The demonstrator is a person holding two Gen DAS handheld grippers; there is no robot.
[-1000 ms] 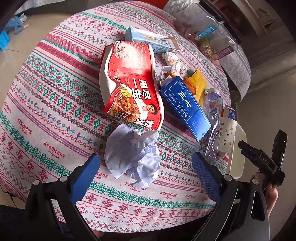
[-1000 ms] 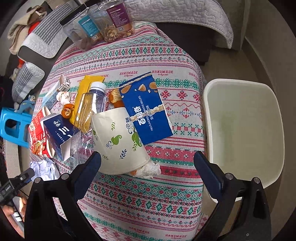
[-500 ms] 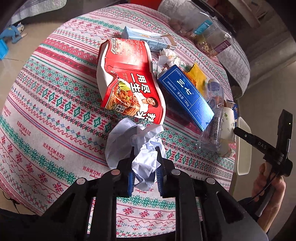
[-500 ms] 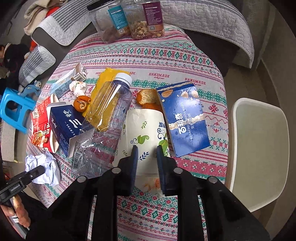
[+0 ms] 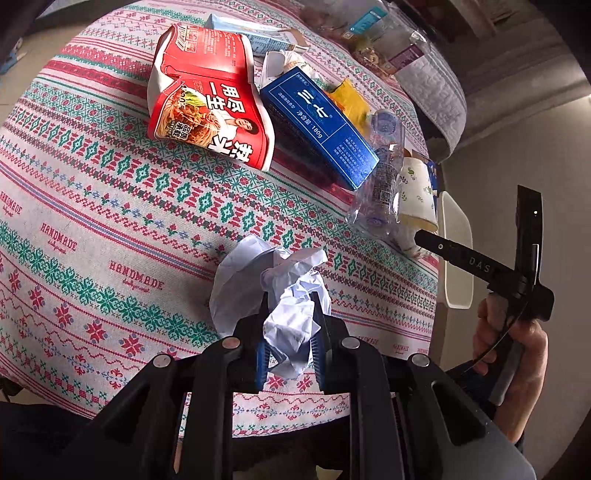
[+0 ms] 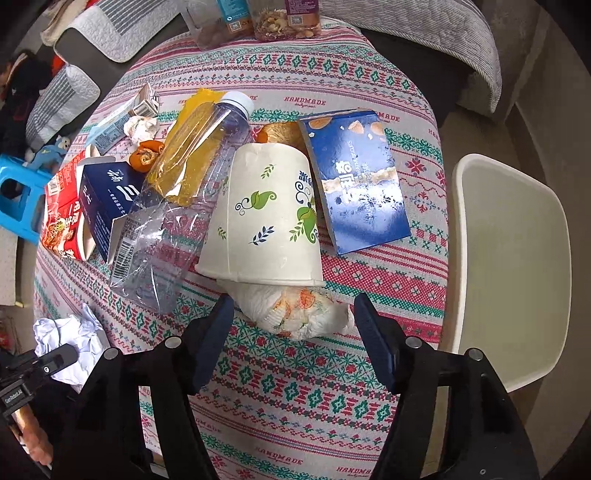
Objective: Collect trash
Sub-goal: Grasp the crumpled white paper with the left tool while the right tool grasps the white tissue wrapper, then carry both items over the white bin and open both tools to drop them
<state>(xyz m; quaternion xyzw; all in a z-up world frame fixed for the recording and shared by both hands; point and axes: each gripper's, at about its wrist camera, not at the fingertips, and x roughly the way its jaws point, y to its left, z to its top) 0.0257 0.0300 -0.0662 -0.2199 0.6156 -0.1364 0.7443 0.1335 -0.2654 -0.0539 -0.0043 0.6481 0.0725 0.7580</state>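
Home living room: patterned tablecloth point(image 6: 332, 373), quilted sofa cover point(image 6: 424, 33), blue plastic stool point(image 6: 18, 199).

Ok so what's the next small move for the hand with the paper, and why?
Probably lift the left gripper and carry it toward the white bin. It is shut on the crumpled paper, which still touches the tablecloth, and the bin sits beside the table's far edge, so it needs height before crossing the clutter.

Counter cloth point(image 6: 332, 369): white, banded red and green cross-stitch motifs. Crumpled paper point(image 5: 291, 295): white. Noodle packet point(image 5: 207, 99): red. Carton point(image 5: 321, 125): blue. Paper cup point(image 6: 262, 218): cream, green leaf print. Biscuit box point(image 6: 358, 181): blue. Bin point(image 6: 509, 258): cream.
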